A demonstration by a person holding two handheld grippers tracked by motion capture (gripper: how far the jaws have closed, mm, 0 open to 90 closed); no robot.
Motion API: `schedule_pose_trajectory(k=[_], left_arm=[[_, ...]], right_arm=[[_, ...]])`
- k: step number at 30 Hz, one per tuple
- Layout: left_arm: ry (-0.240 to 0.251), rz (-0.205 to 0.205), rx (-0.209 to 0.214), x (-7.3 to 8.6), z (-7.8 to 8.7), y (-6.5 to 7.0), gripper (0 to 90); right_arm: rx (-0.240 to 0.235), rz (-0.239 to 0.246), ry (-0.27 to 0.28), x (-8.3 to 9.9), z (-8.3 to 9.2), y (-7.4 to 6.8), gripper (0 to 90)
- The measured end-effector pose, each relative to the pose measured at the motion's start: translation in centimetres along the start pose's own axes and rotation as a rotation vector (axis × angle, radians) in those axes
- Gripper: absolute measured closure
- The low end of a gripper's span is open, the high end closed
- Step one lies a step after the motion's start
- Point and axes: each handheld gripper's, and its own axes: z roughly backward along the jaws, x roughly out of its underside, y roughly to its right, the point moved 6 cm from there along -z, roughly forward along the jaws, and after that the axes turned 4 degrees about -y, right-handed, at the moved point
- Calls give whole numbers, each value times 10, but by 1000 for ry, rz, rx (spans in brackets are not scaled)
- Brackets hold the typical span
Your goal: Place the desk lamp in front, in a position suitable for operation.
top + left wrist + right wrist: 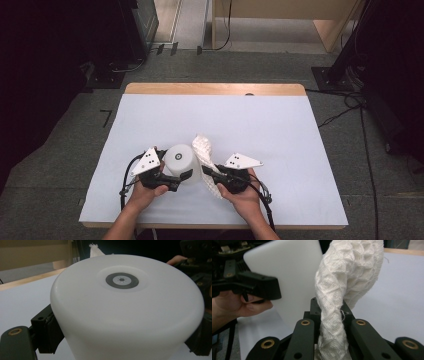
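A white tub (180,159) with a grey ring mark on its upturned flat end is near the table's front middle. My left gripper (183,175) is shut on it. In the left gripper view the tub (125,310) is very close, and black pads (47,336) press on both of its sides. A white waffle-textured cloth (204,147) rises just right of the tub. My right gripper (210,175) is shut on it. In the right gripper view the cloth (347,282) stands up in a twisted bunch from between the jaws of the right gripper (332,327), with the tub (292,270) behind and to the left.
A pale sheet (250,120) covers the table, and a strip of wood (215,89) shows at the far edge. Cables (350,107) lie on the floor to the right. Dark equipment stands at both sides. A hand (234,305) holds the other gripper at left in the right gripper view.
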Motion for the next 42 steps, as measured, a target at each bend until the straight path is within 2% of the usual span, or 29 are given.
schedule_pose_trajectory(k=[5, 7, 10, 15, 17, 19, 25, 29, 32, 35, 37, 39, 42], left_arm=[[8, 11, -4, -1, 3, -2, 88], [-7, 1, -19, 0, 2, -4, 88], [-17, 9, -21, 2, -1, -3, 88], [-36, -13, -15, 2, -7, 4, 88], [-42, -15, -18, 3, -8, 3, 88], [-41, -2, -7, 4, -8, 3, 88], [-91, -43, -22, 12, -18, 9, 88], [-84, -36, -23, 10, -17, 9, 88], [-67, -30, -41, 7, -13, 5, 88], [-47, -15, -52, 3, -8, 2, 88], [-46, -19, -53, 3, -7, 0, 88], [-48, -17, -51, 4, -8, 1, 88], [-77, -39, -57, 7, -13, 4, 88]], right_arm=[[45, -26, 34, -6, 12, 11, 800], [50, -35, 58, -9, 17, 14, 800], [49, -31, 65, -12, 20, 14, 800], [-4, 0, 30, -7, 8, -3, 800], [-6, 14, 15, -4, 2, -8, 800], [-13, 4, 15, -3, 2, -7, 801], [-1, 5, 44, -11, 11, -6, 802], [-5, 14, 63, -15, 15, -7, 802], [-12, 6, 34, -8, 8, -6, 801], [-10, -14, -24, 4, -4, -4, 801], [-15, -16, -39, 8, -8, -4, 802], [-6, -9, -37, 7, -7, -4, 802], [-10, -10, -5, 0, 0, -5, 803]])
